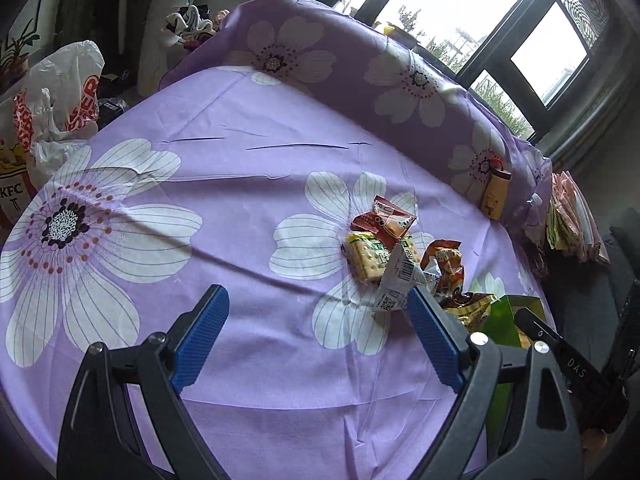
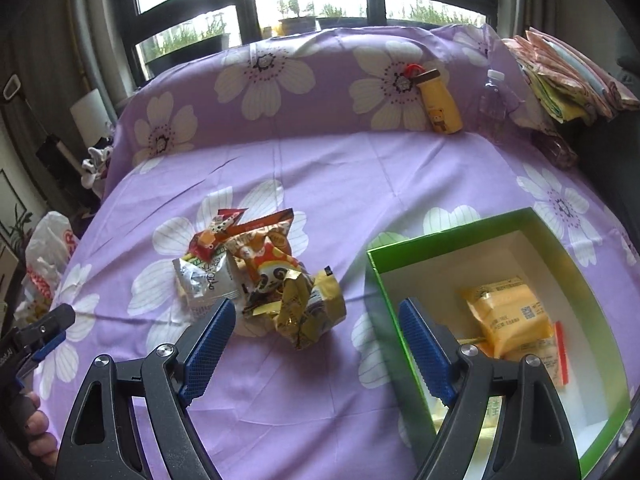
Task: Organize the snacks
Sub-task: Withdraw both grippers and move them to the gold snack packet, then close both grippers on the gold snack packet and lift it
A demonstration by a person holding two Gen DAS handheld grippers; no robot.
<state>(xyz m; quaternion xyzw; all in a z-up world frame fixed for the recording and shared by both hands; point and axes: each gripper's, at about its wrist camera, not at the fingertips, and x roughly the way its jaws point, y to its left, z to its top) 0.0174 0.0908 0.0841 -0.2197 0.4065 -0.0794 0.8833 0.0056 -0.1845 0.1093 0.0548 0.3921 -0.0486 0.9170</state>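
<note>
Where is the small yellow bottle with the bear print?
Right wrist view, upper right: yellow bear-print bottle leans on the purple floral backrest, left of a clear plastic bottle.

Left black-framed two-finger gripper (image 1: 316, 300): triangular cut-out arms, round silver pivot screws, ribbed blue rubber pads (image 1: 200, 336). Right black-framed two-finger gripper (image 2: 316, 316): identical build, with knurled blue pads (image 2: 208, 344). White "DAS" lettering marks one black finger.
</note>
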